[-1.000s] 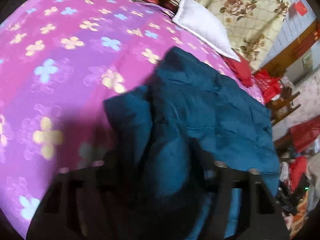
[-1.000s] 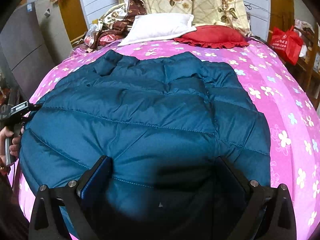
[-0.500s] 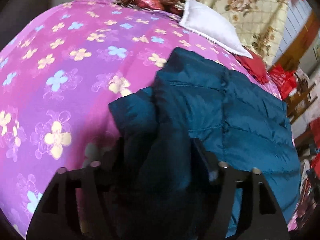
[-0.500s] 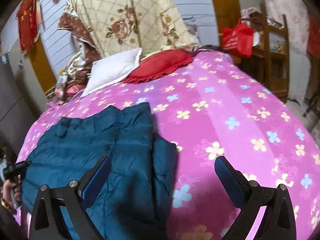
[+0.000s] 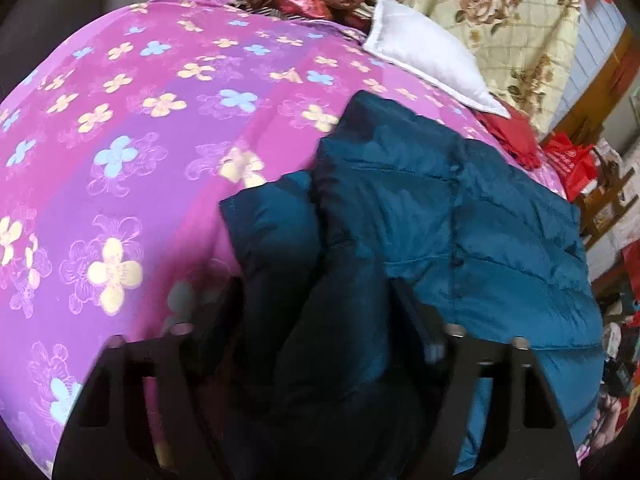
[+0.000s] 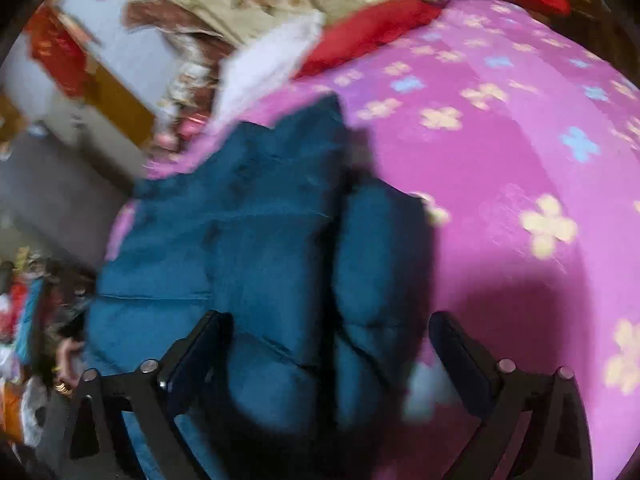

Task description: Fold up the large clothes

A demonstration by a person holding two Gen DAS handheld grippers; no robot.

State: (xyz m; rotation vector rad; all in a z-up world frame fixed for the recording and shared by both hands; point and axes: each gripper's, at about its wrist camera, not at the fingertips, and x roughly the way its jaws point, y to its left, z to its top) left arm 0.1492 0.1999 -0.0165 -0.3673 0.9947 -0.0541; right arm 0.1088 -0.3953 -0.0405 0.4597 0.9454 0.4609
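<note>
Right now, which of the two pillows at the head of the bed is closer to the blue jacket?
The white pillow: its corner nearly meets the jacket collar, while the red pillow lies past it.

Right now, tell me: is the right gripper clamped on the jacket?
No: the right gripper stands wide open, its fingers apart above the teal puffer jacket.

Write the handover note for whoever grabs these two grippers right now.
Left gripper: shut on a bunched edge of the teal puffer jacket.
Right gripper: open, jaws wide, above the jacket's other side; this view is blurred.
The jacket lies on the pink floral bedspread, below the white pillow.
Done: one side looks folded in over the body.
Left: probably grip with the right, finish folding and flatten.
</note>
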